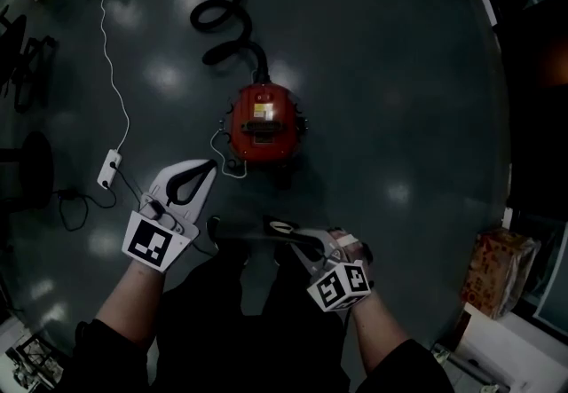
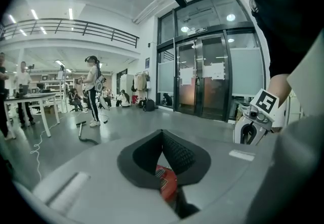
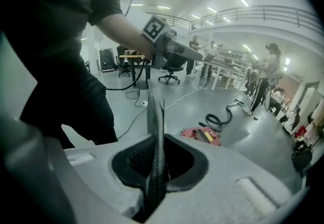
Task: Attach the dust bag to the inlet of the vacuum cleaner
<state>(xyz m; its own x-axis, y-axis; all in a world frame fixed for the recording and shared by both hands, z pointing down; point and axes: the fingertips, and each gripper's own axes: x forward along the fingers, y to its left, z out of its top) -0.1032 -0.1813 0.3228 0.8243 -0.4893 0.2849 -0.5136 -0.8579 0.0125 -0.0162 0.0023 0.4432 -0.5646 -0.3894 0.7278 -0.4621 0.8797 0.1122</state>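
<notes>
The red vacuum cleaner (image 1: 264,123) stands on the dark floor ahead of me, its black hose (image 1: 224,20) curling away from it. It also shows in the left gripper view as the red vacuum cleaner (image 2: 165,181) and in the right gripper view (image 3: 201,136). My right gripper (image 1: 282,229) points left and is shut on the thin edge of a dark, flat dust bag (image 3: 156,117), seen edge-on between the jaws. In the head view the dust bag (image 1: 244,239) is a dark strip. My left gripper (image 1: 197,176) is above the floor, left of the bag. It is shut with nothing in it.
A white power strip (image 1: 108,168) with a white cable lies on the floor to the left. A cardboard box (image 1: 497,269) sits at the right edge. The gripper views show glass doors (image 2: 202,76), tables and several people standing far off.
</notes>
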